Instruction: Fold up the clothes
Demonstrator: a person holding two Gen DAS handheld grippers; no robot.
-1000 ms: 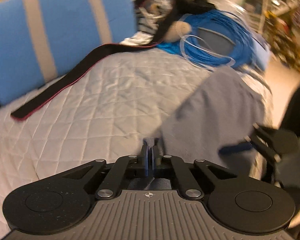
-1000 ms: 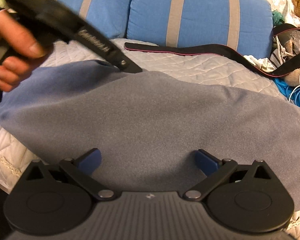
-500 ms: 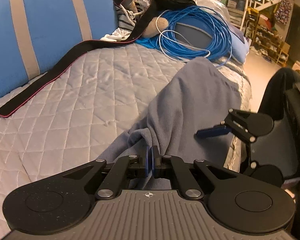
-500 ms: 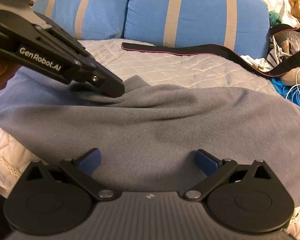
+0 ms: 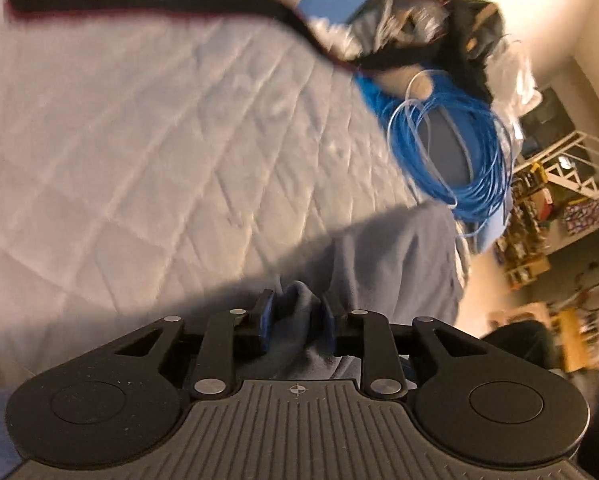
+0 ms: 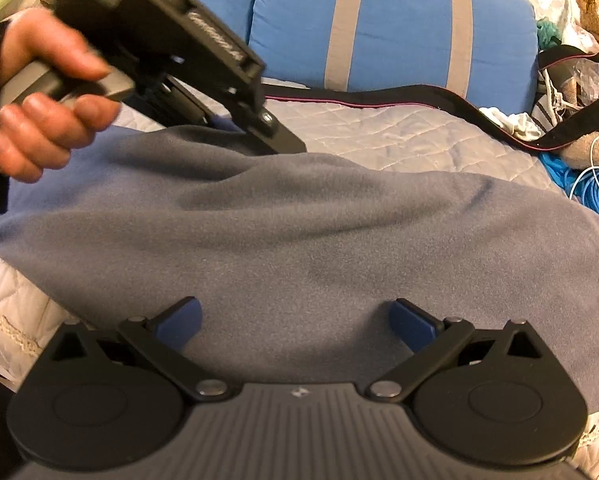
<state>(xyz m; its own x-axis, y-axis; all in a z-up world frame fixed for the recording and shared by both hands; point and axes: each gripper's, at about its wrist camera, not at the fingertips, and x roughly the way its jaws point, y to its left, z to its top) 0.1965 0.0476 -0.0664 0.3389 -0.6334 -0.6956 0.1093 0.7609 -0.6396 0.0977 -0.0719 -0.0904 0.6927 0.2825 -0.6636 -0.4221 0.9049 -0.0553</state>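
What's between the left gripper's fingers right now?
A bunched fold of the grey cloth, pinched between the left gripper's blue fingers; the left wrist view shows it.

Warm dim indoor light; left wrist view motion-blurred; fisheye-bent edges.

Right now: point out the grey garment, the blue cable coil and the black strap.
grey garment (image 6: 319,240): right wrist view, middle of the spread fabric.
blue cable coil (image 5: 479,196): left wrist view, lower loops of the bundle.
black strap (image 6: 399,98): right wrist view, mid-length, on the quilt.
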